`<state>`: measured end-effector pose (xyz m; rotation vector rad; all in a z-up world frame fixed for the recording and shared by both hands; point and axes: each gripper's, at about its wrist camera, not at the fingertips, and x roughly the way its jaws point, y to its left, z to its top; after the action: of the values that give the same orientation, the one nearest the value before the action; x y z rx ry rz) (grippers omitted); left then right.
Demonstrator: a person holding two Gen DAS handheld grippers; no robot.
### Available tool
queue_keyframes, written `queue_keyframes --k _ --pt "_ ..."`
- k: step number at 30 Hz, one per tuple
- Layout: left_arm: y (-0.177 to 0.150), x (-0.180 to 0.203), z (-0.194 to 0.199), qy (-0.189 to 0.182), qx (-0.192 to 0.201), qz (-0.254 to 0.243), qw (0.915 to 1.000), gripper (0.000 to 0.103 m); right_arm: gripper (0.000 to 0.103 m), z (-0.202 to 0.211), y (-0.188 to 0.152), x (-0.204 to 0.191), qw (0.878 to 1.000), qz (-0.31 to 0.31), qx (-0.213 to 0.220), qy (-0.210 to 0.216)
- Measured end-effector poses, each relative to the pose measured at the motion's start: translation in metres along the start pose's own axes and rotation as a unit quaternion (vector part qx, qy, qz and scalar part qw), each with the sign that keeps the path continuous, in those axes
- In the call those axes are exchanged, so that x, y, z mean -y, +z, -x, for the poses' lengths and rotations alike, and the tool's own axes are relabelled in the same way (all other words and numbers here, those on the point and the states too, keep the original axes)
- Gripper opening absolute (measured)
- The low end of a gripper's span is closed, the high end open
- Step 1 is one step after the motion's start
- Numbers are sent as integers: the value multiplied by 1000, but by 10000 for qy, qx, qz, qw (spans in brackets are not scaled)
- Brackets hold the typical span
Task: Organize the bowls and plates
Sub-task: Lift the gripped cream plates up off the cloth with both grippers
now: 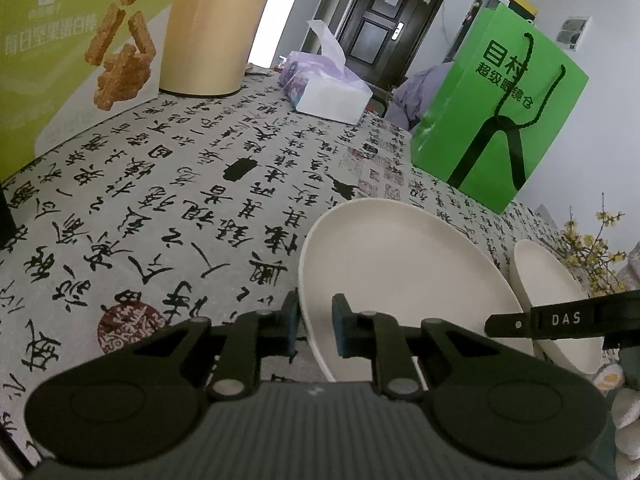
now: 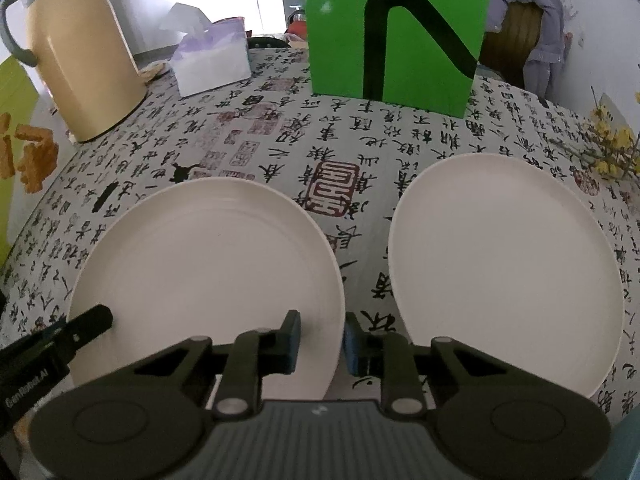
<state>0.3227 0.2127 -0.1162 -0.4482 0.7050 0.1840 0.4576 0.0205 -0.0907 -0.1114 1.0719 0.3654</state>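
Left plate (image 2: 208,272) on worktop (image 2: 360,140), near edge; left gripper (image 1: 314,330) and right gripper (image 2: 322,342) jaws clenched on opposite rims. Lift level, both together; stack onto right plate (image 2: 504,264).

I see two white plates side by side on the table. A strip of bare tablecloth (image 2: 362,256) runs between the left plate (image 2: 208,264) and the right plate (image 2: 508,256), and I could pass there. Behind them stands a tall green bag (image 2: 400,32), blocking the way straight back. The yellow jug (image 2: 80,56) and the tissue box (image 2: 212,64) block the far left. Left of the plates the cloth is wide open. Yellow flowers (image 2: 612,148) crowd the right edge, I think.
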Motion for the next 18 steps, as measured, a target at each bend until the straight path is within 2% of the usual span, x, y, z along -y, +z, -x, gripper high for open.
queue_keyframes --k 8,18 --pt "0 0 -1 35 3 -31 10000 18 19 -1 2 1 10000 34 29 -8" --pt "0 1 0 49 11 -56 10000 18 22 -3 3 -4 9998 200 59 -46"
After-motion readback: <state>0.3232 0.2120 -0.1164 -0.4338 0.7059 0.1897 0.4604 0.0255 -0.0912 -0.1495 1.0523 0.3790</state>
